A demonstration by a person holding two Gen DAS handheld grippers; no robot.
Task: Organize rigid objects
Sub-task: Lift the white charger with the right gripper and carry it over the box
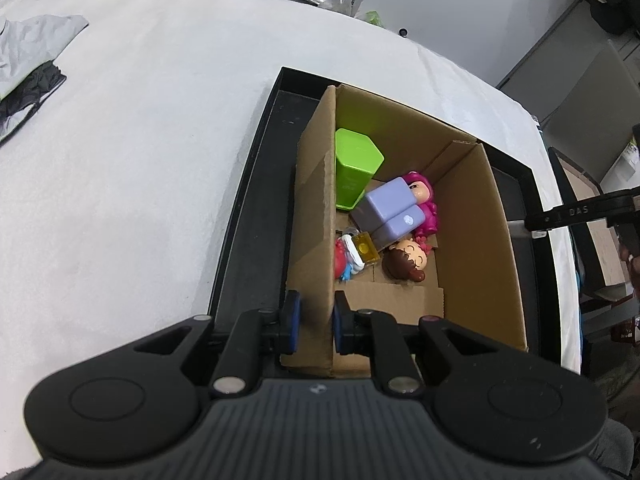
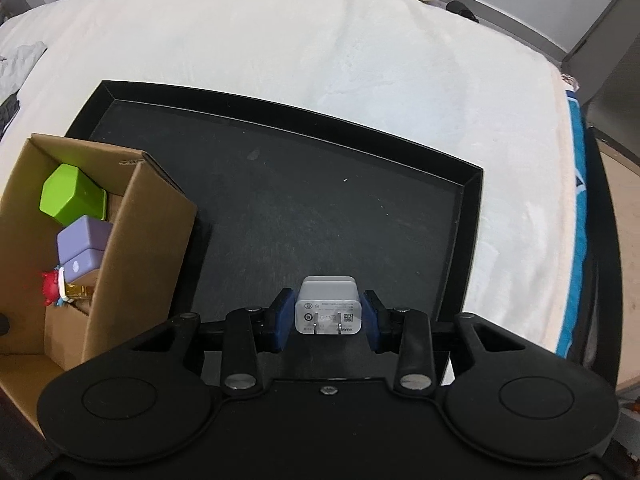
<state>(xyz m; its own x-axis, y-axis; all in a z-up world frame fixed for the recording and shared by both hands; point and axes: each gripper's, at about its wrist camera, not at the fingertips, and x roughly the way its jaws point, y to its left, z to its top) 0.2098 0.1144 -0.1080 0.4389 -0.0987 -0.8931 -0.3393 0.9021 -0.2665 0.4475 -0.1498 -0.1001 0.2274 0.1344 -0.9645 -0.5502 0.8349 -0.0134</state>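
The left tool (image 1: pixel 314 322) is closed on the near end of the left wall of the cardboard box (image 1: pixel 316 216), one pad on each side of the wall. The box stands in the left part of a black tray (image 2: pixel 280 208), which lies on the white cloth of the bench (image 2: pixel 320 40). Inside the box lie a green container (image 1: pixel 354 172), a purple block (image 1: pixel 390 210), a pink doll (image 1: pixel 422 196), a brown-haired figure (image 1: pixel 406 262), a small yellow brick (image 1: pixel 366 250) and a red toy (image 1: pixel 344 260), all close together. The right tool (image 2: pixel 328 318) grips a white charger (image 2: pixel 328 304) by its sides, over the near edge of the tray, with the two metal pins toward the camera.
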